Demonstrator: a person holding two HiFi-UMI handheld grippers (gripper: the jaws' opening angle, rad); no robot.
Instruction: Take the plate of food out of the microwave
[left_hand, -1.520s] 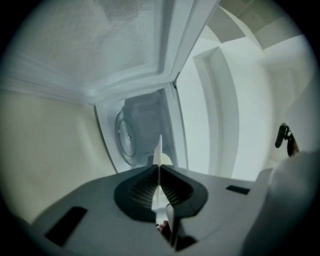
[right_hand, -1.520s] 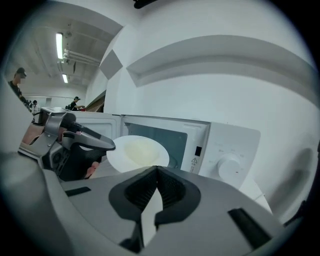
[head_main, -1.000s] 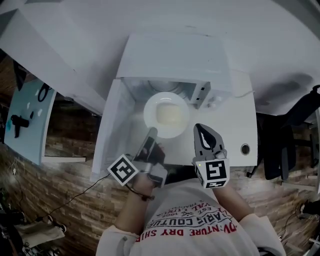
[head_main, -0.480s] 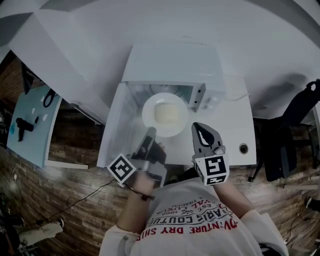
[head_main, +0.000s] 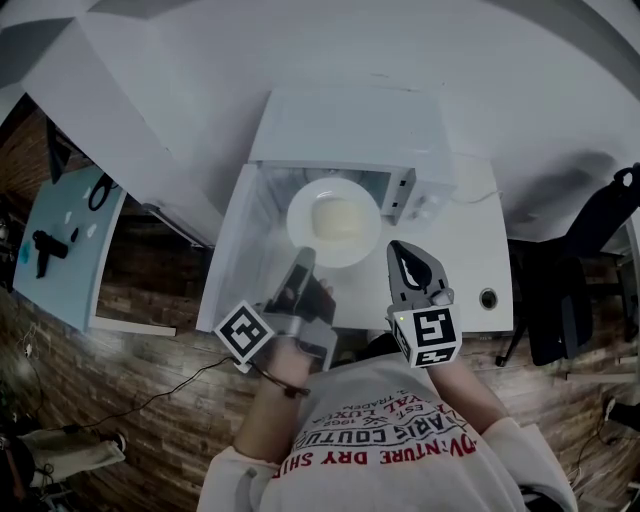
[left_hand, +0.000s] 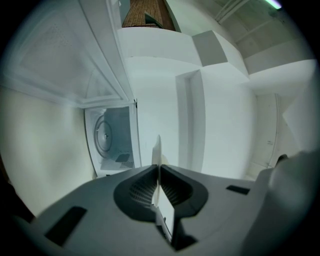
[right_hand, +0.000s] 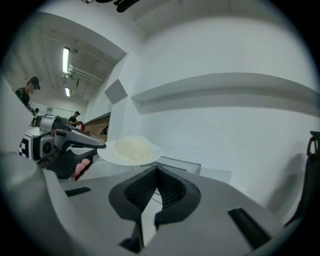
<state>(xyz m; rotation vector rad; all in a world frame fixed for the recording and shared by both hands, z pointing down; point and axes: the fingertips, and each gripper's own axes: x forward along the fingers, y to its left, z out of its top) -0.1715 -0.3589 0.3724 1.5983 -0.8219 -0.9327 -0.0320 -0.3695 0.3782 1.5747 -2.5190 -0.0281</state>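
Left gripper (head_main: 303, 264): clenched on plate (head_main: 334, 222) rim; pale food (head_main: 338, 217) on it, before open microwave (head_main: 350, 125). Right gripper (head_main: 405, 262): jaws together, empty, beside plate. White table (head_main: 470, 250).

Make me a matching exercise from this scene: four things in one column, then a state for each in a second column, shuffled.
Things:
1. plate
2. microwave door
3. right gripper
4. left gripper

States:
A. shut, holding nothing
B. swung open
C. carries pale food
D. shut on the plate's rim

Pairs: 1-C, 2-B, 3-A, 4-D
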